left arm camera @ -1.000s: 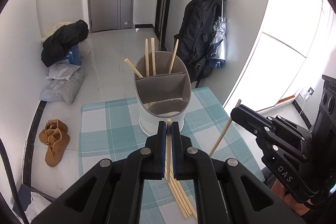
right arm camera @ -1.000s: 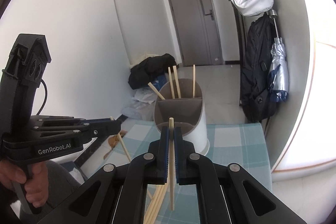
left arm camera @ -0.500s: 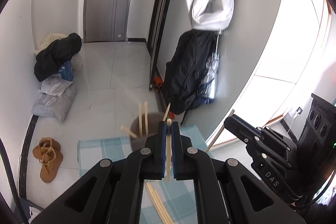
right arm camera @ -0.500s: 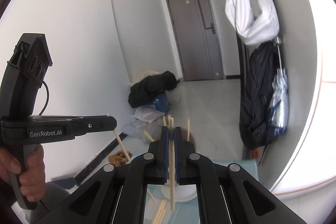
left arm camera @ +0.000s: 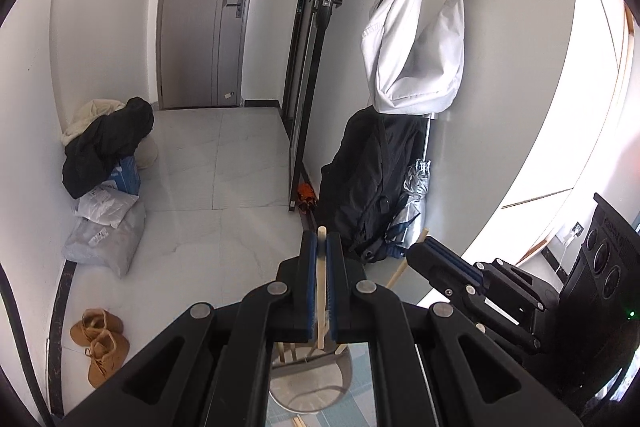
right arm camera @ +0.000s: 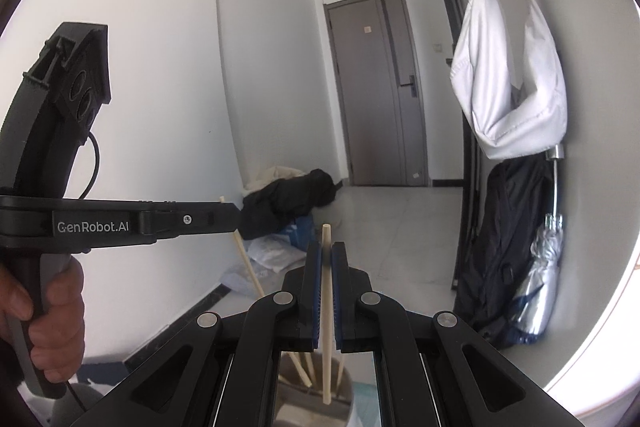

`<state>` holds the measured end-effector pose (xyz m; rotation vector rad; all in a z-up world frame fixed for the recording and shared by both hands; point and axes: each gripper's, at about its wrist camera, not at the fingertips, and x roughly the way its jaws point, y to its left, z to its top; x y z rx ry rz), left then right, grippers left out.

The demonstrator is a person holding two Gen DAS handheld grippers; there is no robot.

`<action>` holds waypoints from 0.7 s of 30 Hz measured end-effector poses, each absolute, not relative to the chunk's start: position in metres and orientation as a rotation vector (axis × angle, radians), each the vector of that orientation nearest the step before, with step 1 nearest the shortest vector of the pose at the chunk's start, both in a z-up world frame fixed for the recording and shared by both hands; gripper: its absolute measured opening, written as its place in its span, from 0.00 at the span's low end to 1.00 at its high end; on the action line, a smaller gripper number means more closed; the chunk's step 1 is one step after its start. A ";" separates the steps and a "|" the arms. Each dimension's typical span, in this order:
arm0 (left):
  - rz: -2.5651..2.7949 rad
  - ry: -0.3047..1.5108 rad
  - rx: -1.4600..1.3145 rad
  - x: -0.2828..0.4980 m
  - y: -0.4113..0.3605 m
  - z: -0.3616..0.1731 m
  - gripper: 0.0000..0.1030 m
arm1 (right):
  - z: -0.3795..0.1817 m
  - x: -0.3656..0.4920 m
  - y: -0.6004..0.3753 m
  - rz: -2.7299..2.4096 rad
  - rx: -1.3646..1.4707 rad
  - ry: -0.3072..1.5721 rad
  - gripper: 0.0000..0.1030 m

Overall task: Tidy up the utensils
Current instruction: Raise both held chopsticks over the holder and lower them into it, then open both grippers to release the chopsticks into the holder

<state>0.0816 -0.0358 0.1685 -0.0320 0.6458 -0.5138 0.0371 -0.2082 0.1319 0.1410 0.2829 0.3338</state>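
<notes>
My left gripper (left arm camera: 321, 239) is shut on a wooden chopstick (left arm camera: 321, 291) held upright; its lower end hangs above the grey-and-white utensil holder (left arm camera: 310, 383) on the table below. My right gripper (right arm camera: 326, 249) is shut on another wooden chopstick (right arm camera: 326, 307), also upright, its lower end over the same holder (right arm camera: 312, 383), where a few chopsticks stand. Each gripper shows in the other's view: the right one (left arm camera: 420, 251) on the right, the left one (right arm camera: 234, 215) on the left, with its chopstick slanting down.
A teal checked cloth (left arm camera: 360, 387) covers the table under the holder. Loose chopsticks (left arm camera: 298, 421) lie on it near the front. A black backpack (left arm camera: 368, 179), an umbrella (left arm camera: 416, 195) and a white bag (left arm camera: 416, 59) hang on the wall at right. Clothes, bags and boots lie on the floor.
Both grippers have risen and tilted up with their chopsticks. The holder has dropped from mid-frame to the bottom edge of both views, mostly hidden behind the gripper bodies.
</notes>
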 end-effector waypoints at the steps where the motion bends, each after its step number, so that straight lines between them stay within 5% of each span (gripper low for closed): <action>1: -0.515 0.650 -0.027 0.086 -0.037 0.165 0.01 | 0.131 0.041 -0.208 0.333 0.143 0.285 0.04; 21: -0.522 0.823 -0.047 0.129 -0.041 0.107 0.01 | 0.074 0.071 -0.217 0.348 0.194 0.393 0.04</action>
